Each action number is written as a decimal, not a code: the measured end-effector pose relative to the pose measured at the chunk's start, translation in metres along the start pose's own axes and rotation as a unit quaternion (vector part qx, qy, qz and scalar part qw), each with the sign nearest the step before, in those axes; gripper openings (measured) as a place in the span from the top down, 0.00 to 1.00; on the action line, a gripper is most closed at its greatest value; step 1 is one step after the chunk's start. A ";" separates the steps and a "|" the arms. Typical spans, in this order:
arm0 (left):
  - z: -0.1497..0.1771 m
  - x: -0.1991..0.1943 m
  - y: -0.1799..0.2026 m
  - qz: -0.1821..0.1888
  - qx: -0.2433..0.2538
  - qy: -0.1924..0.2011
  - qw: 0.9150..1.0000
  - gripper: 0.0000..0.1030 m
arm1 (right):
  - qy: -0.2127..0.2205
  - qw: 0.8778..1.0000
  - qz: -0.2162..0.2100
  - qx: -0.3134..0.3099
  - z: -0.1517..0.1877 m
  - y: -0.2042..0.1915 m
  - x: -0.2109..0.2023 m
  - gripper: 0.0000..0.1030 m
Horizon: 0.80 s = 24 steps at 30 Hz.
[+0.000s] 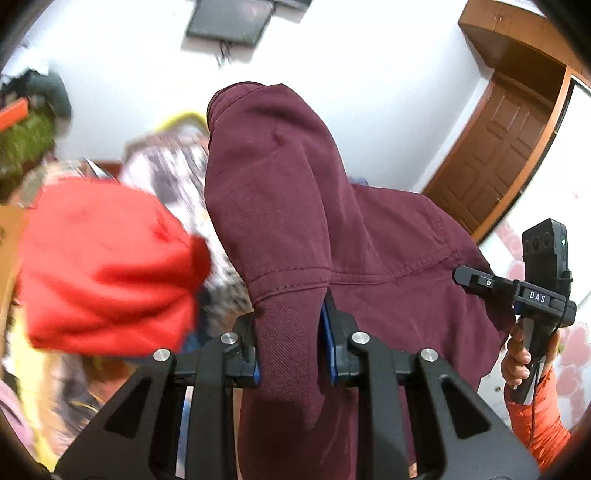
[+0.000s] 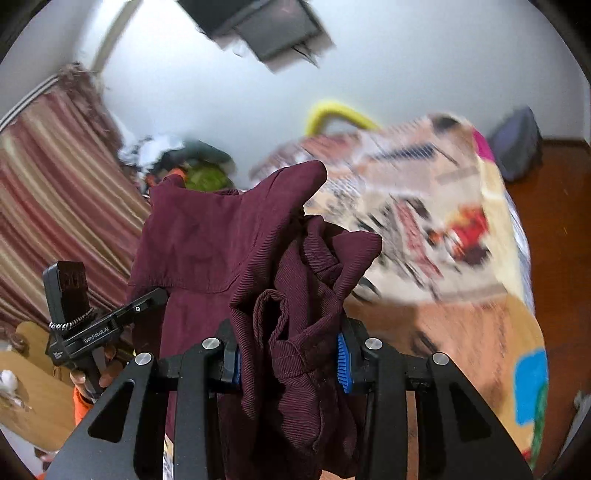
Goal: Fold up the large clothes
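Left wrist view: the left claw (image 1: pixel 291 343) clamps a fold of the maroon garment (image 1: pixel 295 206), which hides the room ahead; a blurred red cloth (image 1: pixel 107 266) sits left. Right wrist view: the right claw (image 2: pixel 288 354) pinches bunched maroon garment (image 2: pixel 229 236) above a blurred patterned bedspread (image 2: pixel 424 206).

Maroon garment (image 1: pixel 295 229) runs off the bottom edge in both wrist views, so its full shape is unreadable. It covers the left claw (image 1: pixel 291 339) fingertips and the right claw (image 2: pixel 288 354) pads. Red cloth (image 1: pixel 107 266) is motion-blurred. Patterned bedspread (image 2: pixel 424 221) is smeared, print illegible. Dark wall panel (image 2: pixel 258 26) is cut by the top edge.
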<state>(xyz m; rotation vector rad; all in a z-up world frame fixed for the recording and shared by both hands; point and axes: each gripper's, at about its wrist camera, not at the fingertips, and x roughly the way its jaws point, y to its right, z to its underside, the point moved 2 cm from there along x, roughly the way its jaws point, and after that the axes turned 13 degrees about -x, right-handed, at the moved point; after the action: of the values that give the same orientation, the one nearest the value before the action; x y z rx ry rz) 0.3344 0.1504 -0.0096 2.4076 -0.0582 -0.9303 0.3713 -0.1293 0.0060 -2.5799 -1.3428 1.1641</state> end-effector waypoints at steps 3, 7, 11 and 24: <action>-0.029 -0.032 -0.019 -0.008 -0.001 0.032 0.999 0.77 | 0.024 0.999 -0.026 -0.022 -0.026 -0.028 0.020 0.67; -0.068 -0.070 -0.047 -0.036 0.016 0.081 0.996 0.77 | 0.041 0.996 -0.063 -0.040 -0.056 -0.059 0.059 0.67; -0.097 -0.076 -0.083 -0.061 0.003 0.105 0.993 0.77 | 0.048 0.994 -0.091 -0.042 -0.078 -0.080 0.104 0.67; -0.138 0.025 -0.241 -0.139 -0.098 0.030 0.985 0.68 | -0.042 0.995 -0.082 -0.023 -0.079 -0.085 0.270 0.67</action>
<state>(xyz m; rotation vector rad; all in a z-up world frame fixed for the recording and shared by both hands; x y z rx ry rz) 0.4038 0.4152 -0.0638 2.2924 0.3849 -0.9362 0.4563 0.1401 -0.0735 -2.4198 -1.5815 1.2408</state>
